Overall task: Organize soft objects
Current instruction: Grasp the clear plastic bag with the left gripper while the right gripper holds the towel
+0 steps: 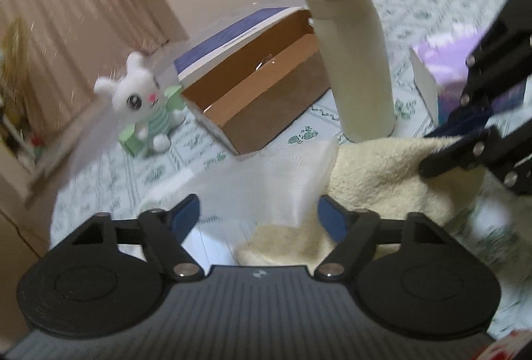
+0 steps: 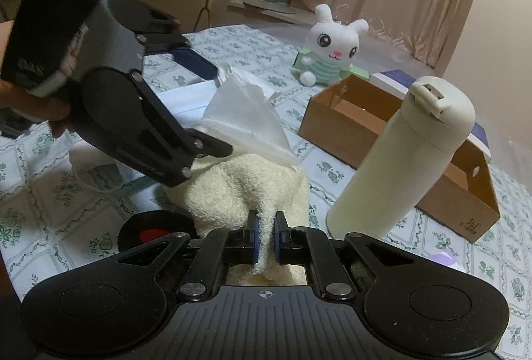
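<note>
Right wrist view | right gripper (image 2: 265, 228) clamped on cream towel (image 2: 246, 180) lying on table (image 2: 50, 200) | left gripper (image 1: 258, 216) jaws apart around sheer bag (image 1: 266, 180) (not gripping) | cardboard box (image 2: 382, 113) empty, plush rabbit (image 2: 327, 50) unsorted; task barely begun

I see soft, dim indoor light, faint shadows; left view motion-blurred, right view sharper, edges bowed by fisheye.

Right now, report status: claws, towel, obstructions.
Right claw shut on towel. Left claw open around a white mesh bag above the towel. Bottle standing close beside the towel.
</note>
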`<state>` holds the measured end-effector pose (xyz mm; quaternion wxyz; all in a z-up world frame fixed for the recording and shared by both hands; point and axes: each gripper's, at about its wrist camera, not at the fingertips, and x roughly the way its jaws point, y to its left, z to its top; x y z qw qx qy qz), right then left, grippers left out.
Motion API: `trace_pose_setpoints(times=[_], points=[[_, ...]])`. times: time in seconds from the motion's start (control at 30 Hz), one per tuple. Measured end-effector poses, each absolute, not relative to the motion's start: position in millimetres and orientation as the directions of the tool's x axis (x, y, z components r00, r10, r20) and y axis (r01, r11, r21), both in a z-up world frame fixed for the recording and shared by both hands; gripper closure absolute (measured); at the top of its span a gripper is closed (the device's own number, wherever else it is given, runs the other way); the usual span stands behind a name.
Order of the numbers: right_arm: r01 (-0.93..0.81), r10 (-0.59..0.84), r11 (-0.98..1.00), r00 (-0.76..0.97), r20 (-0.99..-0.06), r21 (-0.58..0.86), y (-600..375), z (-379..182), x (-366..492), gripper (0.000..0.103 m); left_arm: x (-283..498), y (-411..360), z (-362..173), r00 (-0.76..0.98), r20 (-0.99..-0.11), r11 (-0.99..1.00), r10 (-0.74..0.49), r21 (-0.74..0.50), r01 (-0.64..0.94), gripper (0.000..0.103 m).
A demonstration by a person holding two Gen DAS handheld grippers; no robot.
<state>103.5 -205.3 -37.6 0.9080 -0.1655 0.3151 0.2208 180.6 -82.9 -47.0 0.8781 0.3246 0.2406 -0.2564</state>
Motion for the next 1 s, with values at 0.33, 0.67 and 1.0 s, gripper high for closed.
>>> trace_pose_setpoints(times=[0.33,0.67,1.0], points=[[-0.492,0.292,0.857,0.709,-0.642,-0.154,-207.6,-35.8,101.4,0.095,196.3,-87.2,-42.5,0.753,-0.591,0.651,-0.288,0.455,0.607,0.097],[-0.454,0.274,0.878,0.734,-0.621,-0.149,-220.9,-16.4,79.6,0.095,161.3,-57.1,-0.2,0.762,-0.560,0.743,-0.323,0.348,0.571,0.102],[-0.435,0.249,0.890,0.712,-0.656,-0.135,-227.6,-25.4,41.7,0.095,97.1,-56.9,-31.9,0.707,-0.635,0.718,-0.312,0.329,0.613,0.095]])
